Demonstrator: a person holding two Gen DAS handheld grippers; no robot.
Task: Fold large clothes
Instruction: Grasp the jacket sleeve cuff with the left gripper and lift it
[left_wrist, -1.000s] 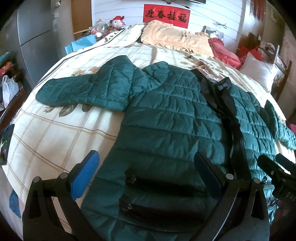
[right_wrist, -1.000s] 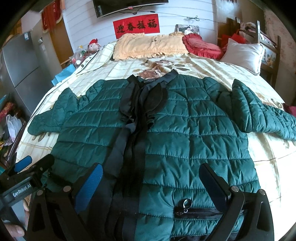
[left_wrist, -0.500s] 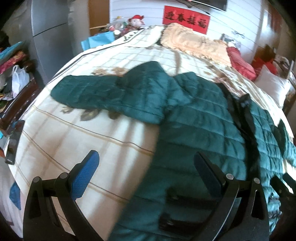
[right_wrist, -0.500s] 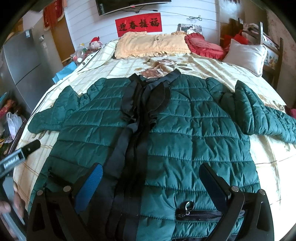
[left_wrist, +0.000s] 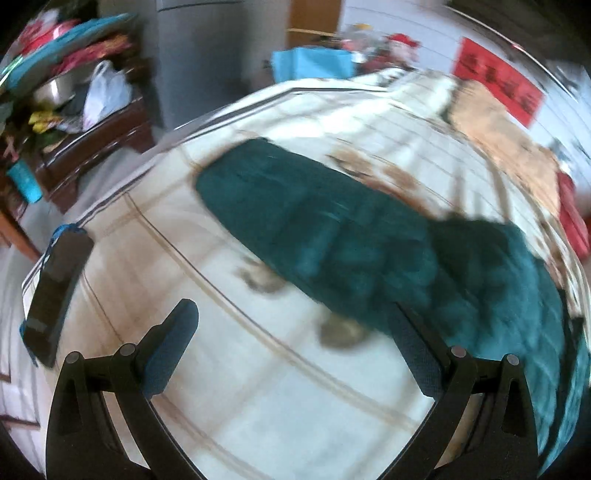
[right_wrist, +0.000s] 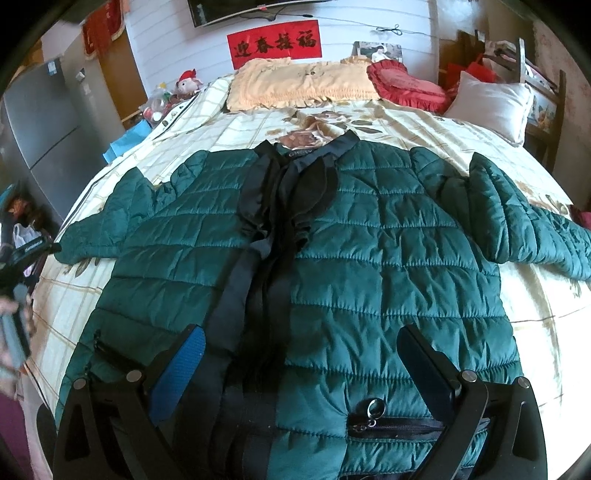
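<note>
A dark green quilted jacket (right_wrist: 369, 258) with a black front placket lies flat, front up, on the bed, sleeves spread to both sides. My right gripper (right_wrist: 301, 363) is open and empty, hovering over the jacket's hem near a zipped pocket (right_wrist: 391, 424). My left gripper (left_wrist: 295, 339) is open and empty above the bare bedsheet, and the jacket's left sleeve (left_wrist: 295, 214) lies ahead of it; this view is blurred. The left gripper also shows at the left edge of the right wrist view (right_wrist: 26, 251).
The bed (right_wrist: 546, 295) has a cream checked floral sheet. Pillows (right_wrist: 299, 85) lie at the head. A grey fridge (right_wrist: 40, 122) and a cluttered wooden cabinet (left_wrist: 92, 144) stand to the left. A dark flat object (left_wrist: 55, 295) lies at the bed's left corner.
My left gripper has swung left, off the jacket's hem and out toward the left sleeve. The right gripper has barely moved. Both stay open.
</note>
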